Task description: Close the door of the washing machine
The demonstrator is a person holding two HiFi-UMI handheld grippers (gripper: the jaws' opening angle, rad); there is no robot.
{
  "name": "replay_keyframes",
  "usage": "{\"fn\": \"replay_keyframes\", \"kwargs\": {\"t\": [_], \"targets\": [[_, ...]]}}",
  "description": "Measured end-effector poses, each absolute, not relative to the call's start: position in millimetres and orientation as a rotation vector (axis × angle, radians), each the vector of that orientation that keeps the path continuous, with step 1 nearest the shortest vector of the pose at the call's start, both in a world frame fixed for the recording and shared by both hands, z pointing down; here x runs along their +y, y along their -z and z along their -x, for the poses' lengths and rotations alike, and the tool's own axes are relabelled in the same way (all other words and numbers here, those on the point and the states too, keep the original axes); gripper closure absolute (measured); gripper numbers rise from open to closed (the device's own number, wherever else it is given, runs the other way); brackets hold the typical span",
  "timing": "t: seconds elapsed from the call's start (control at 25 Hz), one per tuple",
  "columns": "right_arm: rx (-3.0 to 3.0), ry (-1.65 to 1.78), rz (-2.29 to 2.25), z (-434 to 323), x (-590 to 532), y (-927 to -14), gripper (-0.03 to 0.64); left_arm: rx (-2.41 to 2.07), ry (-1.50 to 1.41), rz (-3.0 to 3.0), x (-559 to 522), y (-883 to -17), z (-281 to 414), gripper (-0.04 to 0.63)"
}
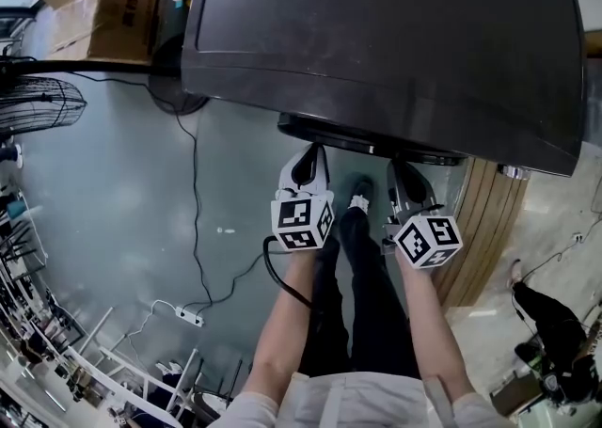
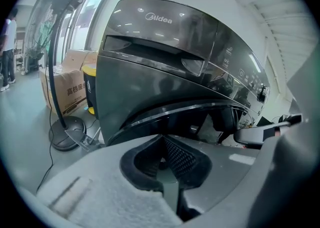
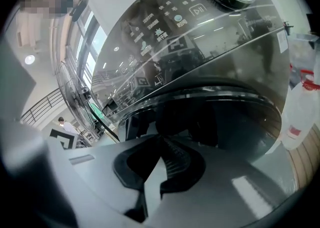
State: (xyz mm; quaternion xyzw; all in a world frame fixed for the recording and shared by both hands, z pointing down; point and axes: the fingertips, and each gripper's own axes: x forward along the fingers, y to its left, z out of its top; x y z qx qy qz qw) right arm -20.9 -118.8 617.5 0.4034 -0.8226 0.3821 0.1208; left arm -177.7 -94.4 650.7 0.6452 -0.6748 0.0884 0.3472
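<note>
Washing machine (image 1: 376, 40) stands on the floor (image 1: 141, 210), its round door (image 1: 367, 139) low on the dark front with the rim lying close against the body. Left tool (image 1: 307, 165) and right tool (image 1: 406, 182) sit just before that rim. Both have their jaws fully together with nothing between them. Contact with the door cannot be confirmed.

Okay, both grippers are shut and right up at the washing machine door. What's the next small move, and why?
Probably a short, firm push forward with both. The left gripper and right gripper are shut, empty and pointed at the door, whose rim seems to stand slightly proud of the washing machine front. I cannot tell whether it is latched, so a push should seat it.
</note>
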Motion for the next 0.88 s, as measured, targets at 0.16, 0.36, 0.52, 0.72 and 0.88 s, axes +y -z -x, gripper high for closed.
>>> {"fn": "replay_keyframes", "kwargs": {"t": [0.16,0.36,0.52,0.72,0.88], "targets": [[-2.405,-1.125,-1.179,19.8,-119.7,-616.9,0.617,-1.744,-0.216,-1.687,-96.1,-649.8,176.9,0.592],[-2.397,-1.113,-1.176,20.0,-120.1,-615.7,0.617,-1.722,-0.202,-1.705,-97.1,-649.0,177.4,0.591],[-2.377,-1.085,-1.129,27.2,-122.9,-623.2,0.614,-1.705,-0.215,-1.725,-103.7,-651.2,179.5,0.590],[-2.368,-1.076,-1.138,30.2,-122.1,-626.0,0.614,-1.693,-0.214,-1.743,-104.4,-651.0,178.0,0.589],[-2.374,-1.067,-1.171,29.6,-122.3,-624.3,0.614,-1.679,-0.203,-1.759,-104.6,-649.3,177.9,0.589]]}}
